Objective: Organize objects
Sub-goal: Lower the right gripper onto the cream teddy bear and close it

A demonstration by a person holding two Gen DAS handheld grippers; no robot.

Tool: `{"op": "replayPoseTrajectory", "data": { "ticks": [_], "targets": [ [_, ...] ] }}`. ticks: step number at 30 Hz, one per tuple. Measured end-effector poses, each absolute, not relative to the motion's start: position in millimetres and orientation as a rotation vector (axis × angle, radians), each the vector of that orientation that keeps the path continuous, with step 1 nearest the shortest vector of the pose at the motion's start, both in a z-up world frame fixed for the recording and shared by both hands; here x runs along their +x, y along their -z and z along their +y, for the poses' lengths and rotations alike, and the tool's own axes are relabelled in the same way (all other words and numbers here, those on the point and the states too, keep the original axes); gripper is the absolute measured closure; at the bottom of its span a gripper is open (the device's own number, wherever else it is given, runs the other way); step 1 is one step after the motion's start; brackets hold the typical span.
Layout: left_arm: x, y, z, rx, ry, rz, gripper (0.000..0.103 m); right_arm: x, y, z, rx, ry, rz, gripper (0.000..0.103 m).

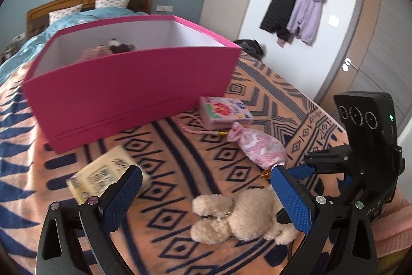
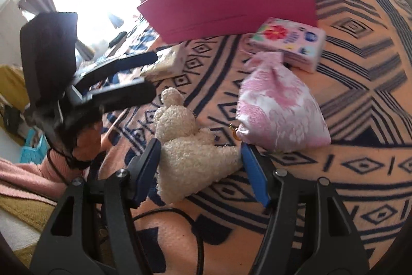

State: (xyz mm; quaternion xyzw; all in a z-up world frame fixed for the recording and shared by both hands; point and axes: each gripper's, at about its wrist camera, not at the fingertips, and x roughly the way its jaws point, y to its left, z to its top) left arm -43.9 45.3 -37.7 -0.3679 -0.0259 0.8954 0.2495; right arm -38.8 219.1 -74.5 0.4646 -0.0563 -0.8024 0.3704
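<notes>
Left to right across the bed blanket [image 1: 180, 166], as the left wrist view has it.

Far left: cream packet [image 1: 103, 177], blurred, lying just past my left finger pad. My left gripper [image 1: 206, 187] has its jaws wide apart with nothing between them; it hangs over the blanket.

Behind: pink box [image 1: 134, 92], open-topped, standing on the blanket. Some soft items already lie inside; I cannot make out what they are.

Centre: pink tissue pack [image 1: 225, 111] with the flower print, close to the box's front wall. A pink cloth pouch [image 1: 260, 148] lies just in front of it; whether they touch I cannot tell.

Lower centre: cream plush toy [image 2: 188, 146] on the blanket. My right gripper [image 2: 200, 159] has its jaws apart, one pad on each side of the toy's lower body. The pads look close to the plush or grazing it, not pressed in.

Step in hand, my judgement: picking up the plush toy for the box. The task looks partly done, with four items still out.

Next move calls for closing the right pads squarely on the body, then lifting high enough to clear the box's front wall. Soft fur may slip, so a firm, centred grip matters.
</notes>
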Motion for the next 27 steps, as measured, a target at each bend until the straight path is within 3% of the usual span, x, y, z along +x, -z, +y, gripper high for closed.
{"op": "replayPoseTrajectory", "data": {
  "ticks": [8,20,27],
  "targets": [
    [-40.0,35.4,19.4,-0.983,-2.499,-0.114,0.001,-31.6,61.9,188.3,1.154,2.030,0.051,0.037],
    [-24.7,31.1,-7.4,-0.959,-2.550,-0.127,0.001,-49.9,39.5,175.0,1.069,2.066,0.145,0.037],
    [-22.2,34.9,-7.7,-0.971,-2.546,-0.119,0.001,-40.2,61.8,131.9,1.110,1.913,0.392,0.039]
  ]
}}
